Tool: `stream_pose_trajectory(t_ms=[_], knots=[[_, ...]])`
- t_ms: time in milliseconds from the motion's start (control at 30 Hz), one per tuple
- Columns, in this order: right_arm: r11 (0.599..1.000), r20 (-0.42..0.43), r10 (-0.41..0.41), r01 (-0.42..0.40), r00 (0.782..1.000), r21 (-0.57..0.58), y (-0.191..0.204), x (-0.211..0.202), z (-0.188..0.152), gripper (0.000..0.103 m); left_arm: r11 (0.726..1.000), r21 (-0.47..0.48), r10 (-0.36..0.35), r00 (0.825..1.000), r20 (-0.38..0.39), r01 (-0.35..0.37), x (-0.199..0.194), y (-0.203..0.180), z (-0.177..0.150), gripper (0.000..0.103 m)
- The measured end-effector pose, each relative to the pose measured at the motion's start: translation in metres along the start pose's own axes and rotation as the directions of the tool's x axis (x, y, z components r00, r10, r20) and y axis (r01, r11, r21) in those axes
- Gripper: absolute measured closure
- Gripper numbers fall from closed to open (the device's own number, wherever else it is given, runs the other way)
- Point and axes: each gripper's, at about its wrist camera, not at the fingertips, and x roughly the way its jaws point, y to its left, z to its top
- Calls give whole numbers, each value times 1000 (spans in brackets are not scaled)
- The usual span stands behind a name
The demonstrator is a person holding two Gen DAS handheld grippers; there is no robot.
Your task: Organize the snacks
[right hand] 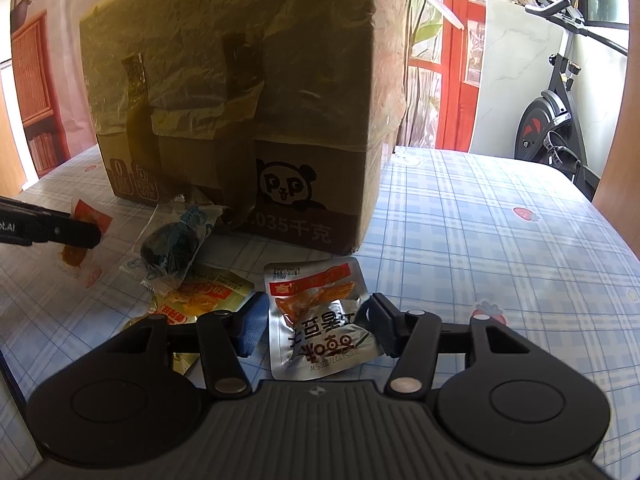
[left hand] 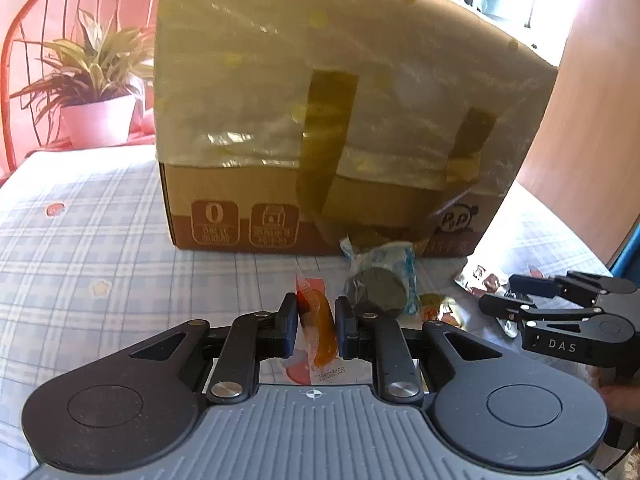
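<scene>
Clamped for lifting, the left gripper [left hand: 316, 322] pinches an orange snack packet [left hand: 320, 328]; the right gripper [right hand: 316, 326] half-open straddles a silver packet [right hand: 320, 320], box [right hand: 240, 100] at twelve o'clock.

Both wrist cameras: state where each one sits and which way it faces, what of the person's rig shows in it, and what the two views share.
Left wrist: sits on the left gripper, looking forward and down along its fingers at the cardboard box; its jaws are shut on a red-and-clear snack packet, and the right gripper shows at right.
Right wrist: sits on the right gripper, facing the same box; a silver snack packet lies between its jaws; the left gripper enters at left.
Shared: box, checked tablecloth, dark wrapped snack.
</scene>
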Motion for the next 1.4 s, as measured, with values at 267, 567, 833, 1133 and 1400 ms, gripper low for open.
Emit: stream_pose_trajectory(t_ms=[267, 567, 833, 1133, 1400], knots=[[999, -39, -45, 44, 998, -29, 7, 7, 2, 34, 1000, 15, -8, 1000, 3, 8, -4, 7, 9, 83], [999, -45, -41, 39, 998, -27, 6, 5, 2, 45, 1000, 5, -25, 999, 33, 25, -15, 11, 15, 83], [998, -27, -59, 59, 998, -6, 4, -9, 7, 61, 999, -4, -35, 998, 55, 35, -19, 14, 19, 83], [999, 6, -40, 40, 999, -5, 11, -21, 10, 68, 999, -8, -33, 997, 65, 34, -25, 20, 17, 83], [997, 32, -60, 58, 998, 53, 3, -32, 15, 101, 999, -16, -35, 996, 83, 36, -30, 21, 17, 83]])
